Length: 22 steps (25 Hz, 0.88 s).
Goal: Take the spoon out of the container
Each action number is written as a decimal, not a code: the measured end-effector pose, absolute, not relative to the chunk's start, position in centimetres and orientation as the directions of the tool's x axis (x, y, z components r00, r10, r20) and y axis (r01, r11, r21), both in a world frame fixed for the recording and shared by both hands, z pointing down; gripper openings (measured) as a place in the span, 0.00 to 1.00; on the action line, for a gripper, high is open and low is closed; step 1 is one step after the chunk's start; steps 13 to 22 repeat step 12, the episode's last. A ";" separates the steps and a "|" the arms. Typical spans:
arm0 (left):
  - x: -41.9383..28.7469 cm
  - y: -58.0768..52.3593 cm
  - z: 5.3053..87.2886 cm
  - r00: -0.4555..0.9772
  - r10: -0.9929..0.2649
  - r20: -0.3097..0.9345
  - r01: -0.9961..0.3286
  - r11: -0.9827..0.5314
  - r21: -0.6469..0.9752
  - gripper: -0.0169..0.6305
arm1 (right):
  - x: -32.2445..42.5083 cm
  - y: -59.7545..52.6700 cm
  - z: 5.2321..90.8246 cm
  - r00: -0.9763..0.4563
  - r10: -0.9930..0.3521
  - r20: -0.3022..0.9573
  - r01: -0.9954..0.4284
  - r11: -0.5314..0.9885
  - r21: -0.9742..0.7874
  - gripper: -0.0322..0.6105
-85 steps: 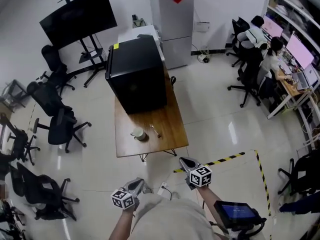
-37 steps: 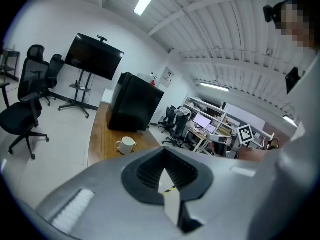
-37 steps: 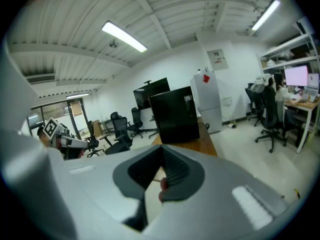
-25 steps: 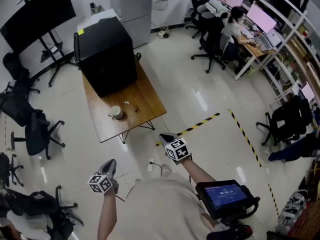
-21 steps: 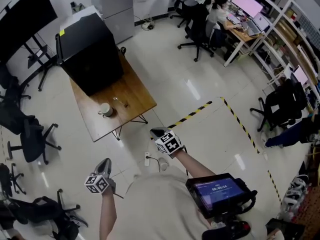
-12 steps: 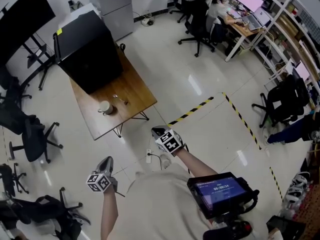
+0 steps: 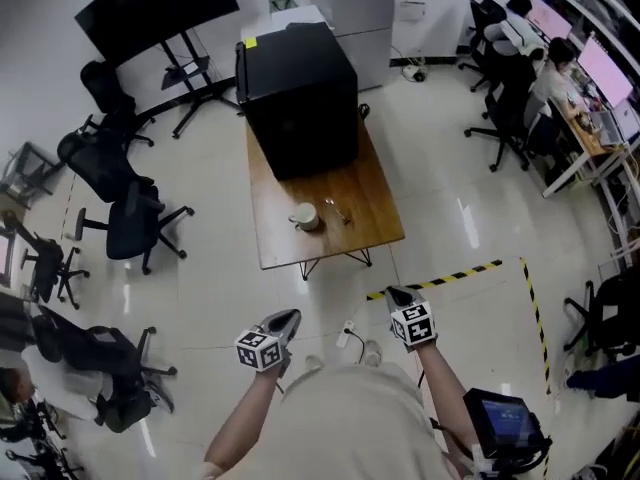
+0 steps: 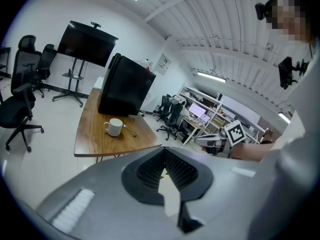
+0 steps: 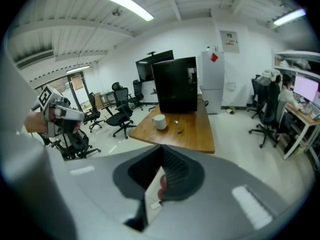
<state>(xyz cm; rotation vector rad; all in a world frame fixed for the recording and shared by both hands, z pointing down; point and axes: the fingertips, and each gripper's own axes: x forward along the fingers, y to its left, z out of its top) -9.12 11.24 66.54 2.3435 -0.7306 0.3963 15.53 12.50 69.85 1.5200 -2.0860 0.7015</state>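
Note:
A white mug [image 7: 303, 215] stands on the near half of a wooden table [image 7: 370, 233]. The spoon [image 7: 337, 210] lies flat on the wood just right of the mug, outside it. Both show in the left gripper view, mug [image 8: 114, 127] and spoon [image 8: 129, 130], and in the right gripper view, mug [image 9: 159, 121] and spoon [image 9: 176, 124]. My left gripper [image 7: 290, 315] and right gripper [image 7: 393, 291] hang over the floor, well short of the table's near edge. Each is shut with nothing between its jaws [image 8: 163, 151] [image 9: 162, 149].
A big black box [image 7: 298, 98] fills the table's far end. Office chairs [image 7: 130, 223] stand at the left, with a TV on a stand [image 7: 160, 8] behind them. People sit at desks [image 7: 560, 78] at the right. Yellow-black tape [image 7: 450, 278] and a power strip [image 7: 346, 334] lie on the floor.
The head view has swung so the table now lies straight ahead. Both grippers now sit side by side in front of the body. Mug and spoon have not moved on the table.

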 end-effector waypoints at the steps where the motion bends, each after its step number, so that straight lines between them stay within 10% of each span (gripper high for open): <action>1: -9.3 11.6 66.7 0.798 -0.393 0.456 -0.595 -0.634 0.494 0.03 | 15.2 12.9 70.3 -0.285 -0.714 0.639 -0.957 0.253 -0.144 0.05; 22: -9.9 11.3 67.0 0.782 -0.400 0.478 -0.613 -0.632 0.474 0.03 | 13.4 11.3 70.1 -0.333 -0.740 0.584 -0.943 0.265 -0.202 0.05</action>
